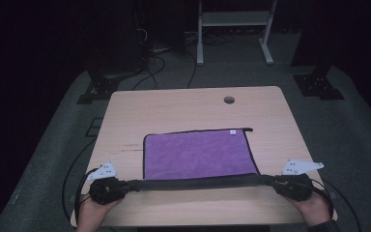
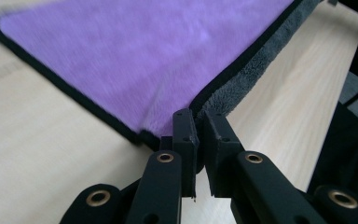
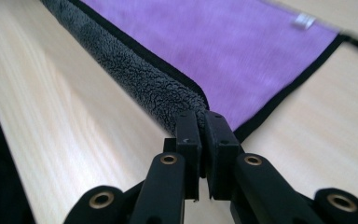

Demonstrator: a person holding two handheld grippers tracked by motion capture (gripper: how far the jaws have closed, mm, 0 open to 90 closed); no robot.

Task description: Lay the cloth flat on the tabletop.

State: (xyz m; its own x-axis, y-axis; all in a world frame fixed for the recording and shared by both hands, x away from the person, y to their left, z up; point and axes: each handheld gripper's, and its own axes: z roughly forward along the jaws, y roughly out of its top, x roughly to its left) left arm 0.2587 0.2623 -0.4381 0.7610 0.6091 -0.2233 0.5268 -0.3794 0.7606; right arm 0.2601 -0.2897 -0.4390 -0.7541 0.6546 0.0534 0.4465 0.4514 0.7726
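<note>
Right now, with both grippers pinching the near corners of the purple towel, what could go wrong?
1. Each gripper, left and right, holds the towel only by a thin bit of the turned-over grey edge, so a corner could slip out when lifted.
2. That edge looks stretched taut between the hands; uneven pulling could drag the towel askew on the table.
3. The grippers sit low, so the jaws could scrape the tabletop.

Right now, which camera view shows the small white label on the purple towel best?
The high view: the white label sits sharp near the far right corner of the purple towel, with the whole cloth around it. The right gripper view shows the label too, but blurred. In the left gripper view I cannot make it out.
</note>
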